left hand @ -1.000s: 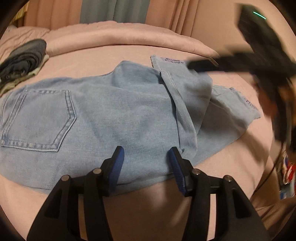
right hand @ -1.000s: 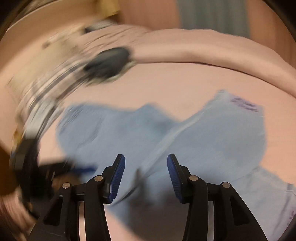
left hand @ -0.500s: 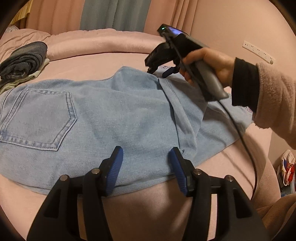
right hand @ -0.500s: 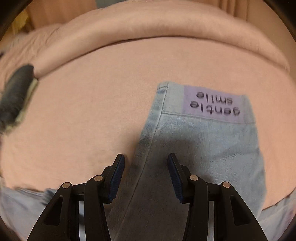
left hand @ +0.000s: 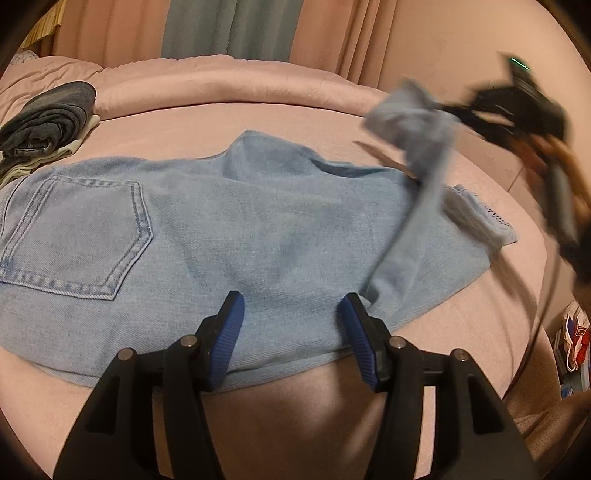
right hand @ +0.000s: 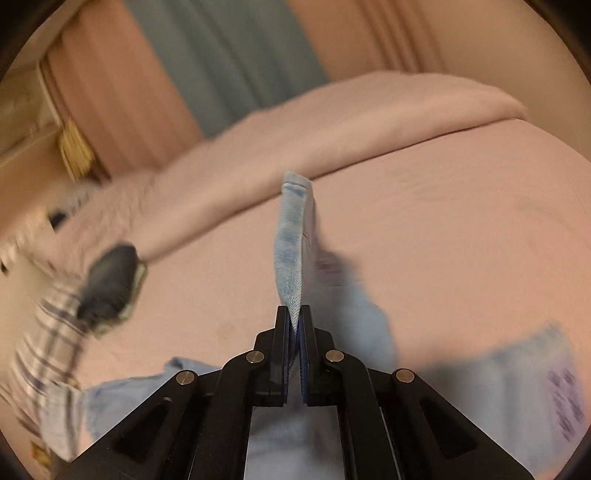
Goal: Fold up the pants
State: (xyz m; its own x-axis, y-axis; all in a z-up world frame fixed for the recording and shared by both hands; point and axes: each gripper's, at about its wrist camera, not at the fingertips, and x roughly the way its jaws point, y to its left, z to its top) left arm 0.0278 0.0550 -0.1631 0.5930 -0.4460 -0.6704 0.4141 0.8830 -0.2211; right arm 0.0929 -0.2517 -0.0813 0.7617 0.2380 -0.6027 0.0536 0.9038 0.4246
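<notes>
Light blue jeans [left hand: 236, 221] lie across the pink bed, back pocket [left hand: 77, 236] at the left. My left gripper [left hand: 291, 332] is open and empty, hovering over the jeans' near edge. My right gripper [right hand: 294, 332] is shut on the hem of one pant leg [right hand: 291, 243], which stands up between the pads. In the left wrist view the right gripper [left hand: 461, 110] is blurred at the upper right, holding that leg end [left hand: 413, 122] lifted above the bed. The other leg end [left hand: 480, 218] lies flat at the right.
A dark folded garment pile [left hand: 48, 122] sits at the bed's far left, also blurred in the right wrist view [right hand: 110, 284]. A rolled pink duvet [left hand: 221, 81] runs along the back. Curtains [left hand: 229, 29] hang behind. Clutter [left hand: 572, 343] lies on the floor at right.
My right gripper has closed on the pant leg hem and lifted it up and to the right off the bed. The left gripper has stayed in place, open.
</notes>
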